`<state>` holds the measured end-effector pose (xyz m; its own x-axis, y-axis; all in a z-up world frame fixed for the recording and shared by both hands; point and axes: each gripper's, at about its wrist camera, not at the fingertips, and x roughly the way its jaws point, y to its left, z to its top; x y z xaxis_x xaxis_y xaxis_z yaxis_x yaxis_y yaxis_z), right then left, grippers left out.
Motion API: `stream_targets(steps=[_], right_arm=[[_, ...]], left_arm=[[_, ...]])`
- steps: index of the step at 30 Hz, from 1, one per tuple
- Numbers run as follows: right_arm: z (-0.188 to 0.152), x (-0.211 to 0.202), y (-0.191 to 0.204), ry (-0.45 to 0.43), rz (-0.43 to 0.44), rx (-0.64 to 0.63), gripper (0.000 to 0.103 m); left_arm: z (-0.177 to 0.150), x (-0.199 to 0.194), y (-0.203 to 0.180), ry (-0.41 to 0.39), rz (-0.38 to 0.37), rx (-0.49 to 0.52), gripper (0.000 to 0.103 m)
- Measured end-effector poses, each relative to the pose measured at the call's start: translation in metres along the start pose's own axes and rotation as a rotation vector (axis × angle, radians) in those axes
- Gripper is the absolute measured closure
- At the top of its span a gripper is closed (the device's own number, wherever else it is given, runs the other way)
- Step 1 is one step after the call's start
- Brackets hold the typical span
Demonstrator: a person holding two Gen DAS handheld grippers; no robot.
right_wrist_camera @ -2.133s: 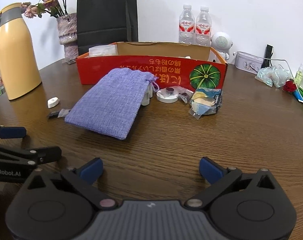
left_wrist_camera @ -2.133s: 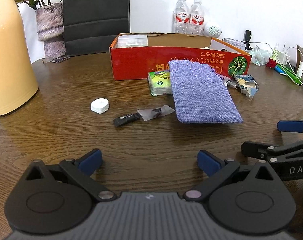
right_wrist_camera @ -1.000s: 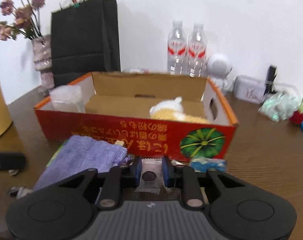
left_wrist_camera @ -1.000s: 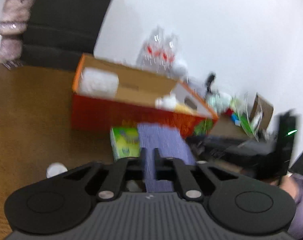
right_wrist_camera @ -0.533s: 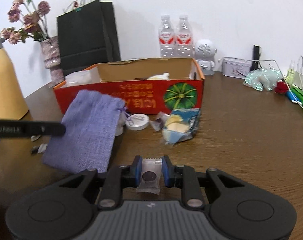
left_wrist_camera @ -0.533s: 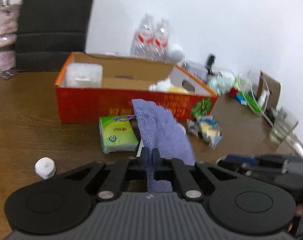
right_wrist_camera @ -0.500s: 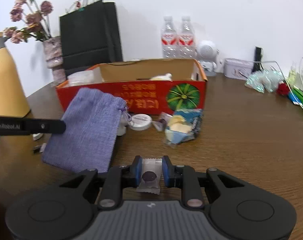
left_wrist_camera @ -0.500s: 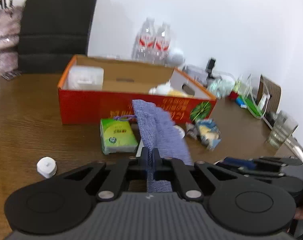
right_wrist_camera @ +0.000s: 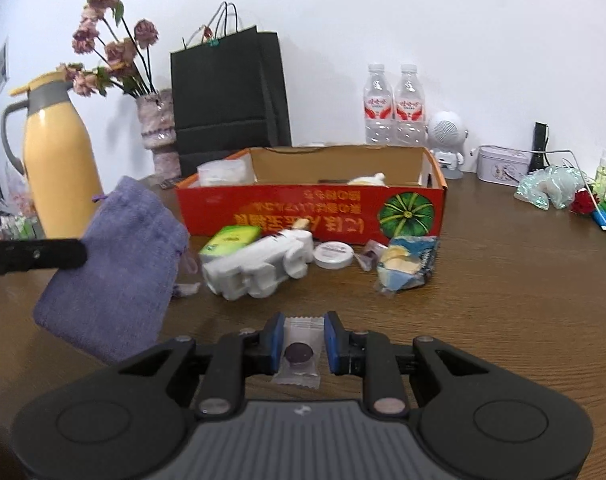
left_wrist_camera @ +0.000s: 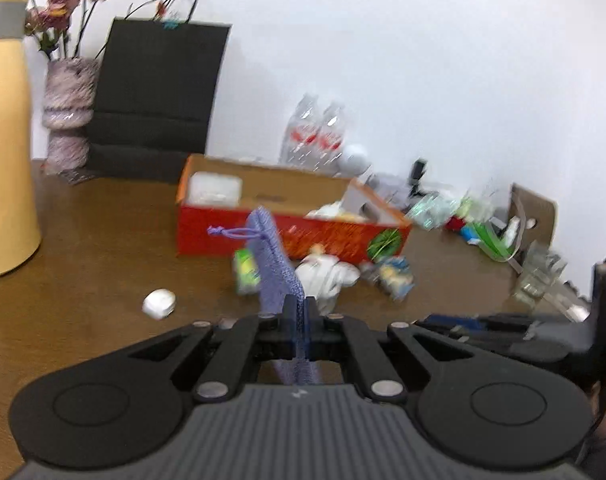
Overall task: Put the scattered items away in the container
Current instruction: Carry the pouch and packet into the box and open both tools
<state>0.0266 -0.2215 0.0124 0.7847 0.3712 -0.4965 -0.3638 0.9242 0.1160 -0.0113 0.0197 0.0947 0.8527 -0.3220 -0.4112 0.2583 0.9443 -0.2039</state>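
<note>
Your left gripper [left_wrist_camera: 299, 320] has its fingers clamped on the purple drawstring pouch [right_wrist_camera: 115, 264], now lifted off the brown wooden counter [right_wrist_camera: 483, 300] where it lay flat two seconds ago. Your right gripper [right_wrist_camera: 301, 344] pinches a clear-wrapped dark candy [right_wrist_camera: 299, 352]. Both hang in front of the red cardboard box [right_wrist_camera: 311, 208], with a white wall behind.

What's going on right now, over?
Left gripper shut on purple pouch, lifted. Right gripper shut on sachet. Red box ahead, clutter before it.
</note>
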Motion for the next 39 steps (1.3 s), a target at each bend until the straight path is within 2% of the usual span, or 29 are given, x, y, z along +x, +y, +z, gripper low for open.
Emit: stream_targets(steps=[4,7,9,11,13,17,21,23,25,27,28,29,31,32,35,38,39], right_arm=[[0.037,-0.009,-0.005,-0.068,0.029,0.017,0.083],[0.086,-0.011,-0.017,-0.162,0.006,0.02,0.083],[0.122,-0.002,-0.028,-0.194,-0.016,0.029,0.083],[0.16,0.018,-0.043,-0.181,-0.025,0.043,0.083],[0.194,0.049,-0.059,-0.128,-0.025,0.055,0.083],[0.234,0.128,-0.088,0.029,-0.026,0.101,0.083],[0.238,0.203,-0.104,0.171,-0.06,0.121,0.083],[0.229,0.229,-0.104,0.227,-0.092,0.094,0.083],[0.221,0.251,-0.103,0.279,-0.144,0.058,0.082],[0.213,0.268,-0.102,0.335,-0.173,0.046,0.081],[0.211,0.272,-0.102,0.357,-0.181,0.041,0.077],[0.209,0.275,-0.101,0.375,-0.189,0.032,0.072],[0.208,0.272,-0.101,0.375,-0.199,0.03,0.052],[0.209,0.267,-0.102,0.361,-0.199,0.037,0.048],[0.216,0.247,-0.105,0.329,-0.177,0.068,0.045],[0.219,0.223,-0.098,0.312,-0.126,0.065,0.039],[0.218,0.213,-0.094,0.302,-0.112,0.056,0.033]], left_arm=[[0.047,0.014,-0.013,-0.068,-0.042,0.059,0.1],[0.1,0.045,-0.01,-0.099,-0.064,0.05,0.1],[0.134,0.073,-0.005,-0.109,-0.057,0.033,0.1],[0.163,0.106,0.006,-0.076,-0.077,-0.005,0.1],[0.185,0.15,0.022,-0.007,-0.11,-0.086,0.1],[0.187,0.235,0.048,0.139,-0.094,-0.213,0.1],[0.159,0.288,0.063,0.269,0.004,-0.163,0.1],[0.143,0.306,0.072,0.342,0.032,-0.152,0.099],[0.134,0.312,0.079,0.369,0.049,-0.139,0.096],[0.138,0.308,0.081,0.367,0.031,-0.116,0.078],[0.142,0.303,0.082,0.352,0.005,-0.121,0.06],[0.149,0.296,0.084,0.324,-0.015,-0.122,0.048],[0.166,0.278,0.085,0.265,0.008,-0.08,0.044],[0.174,0.27,0.086,0.241,0.033,-0.053,0.04],[0.188,0.248,0.095,0.22,0.102,-0.006,0.023],[0.181,0.235,0.098,0.244,0.118,0.009,0.019],[0.174,0.231,0.095,0.259,0.121,0.022,0.017]])
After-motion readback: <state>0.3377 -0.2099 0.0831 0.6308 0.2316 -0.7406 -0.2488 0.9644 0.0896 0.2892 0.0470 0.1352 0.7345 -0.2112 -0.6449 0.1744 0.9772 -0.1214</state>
